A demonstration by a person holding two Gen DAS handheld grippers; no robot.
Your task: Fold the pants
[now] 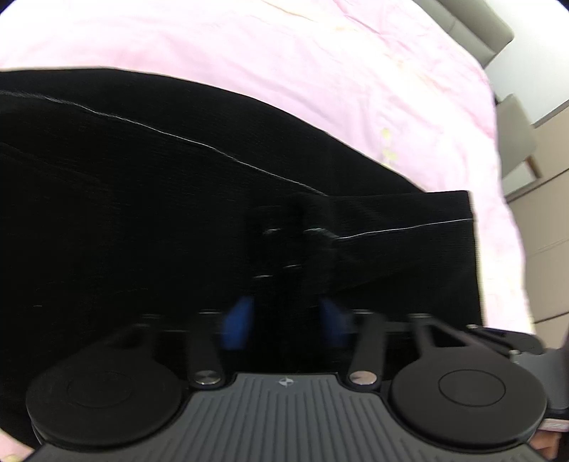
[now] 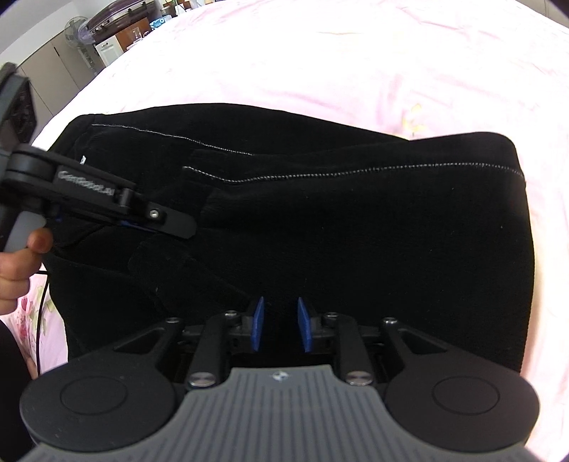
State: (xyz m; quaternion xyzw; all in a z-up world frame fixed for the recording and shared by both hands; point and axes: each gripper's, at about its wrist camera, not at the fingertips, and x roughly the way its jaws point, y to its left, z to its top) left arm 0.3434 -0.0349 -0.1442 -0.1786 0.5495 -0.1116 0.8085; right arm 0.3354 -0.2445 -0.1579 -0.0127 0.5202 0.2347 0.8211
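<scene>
Black pants (image 2: 355, 231) with white stitched seams lie folded on a pink bedsheet (image 2: 355, 53); they also fill the left wrist view (image 1: 142, 213). My left gripper (image 1: 288, 248) is blurred, its fingers close together over the dark cloth near a seam. From the right wrist view the left gripper (image 2: 177, 227) looks pinched flat on a fold of the pants at their left side. My right gripper (image 2: 281, 327) has its blue pads (image 2: 258, 323) apart, low over the near edge of the pants, holding nothing.
The pink sheet (image 1: 320, 71) covers the bed around the pants. A grey headboard (image 1: 473, 28) and wooden drawers (image 1: 544, 213) stand beyond the bed's edge. Cabinets and a fan (image 2: 78, 28) are at the far left. A cable (image 2: 44, 302) hangs by the hand.
</scene>
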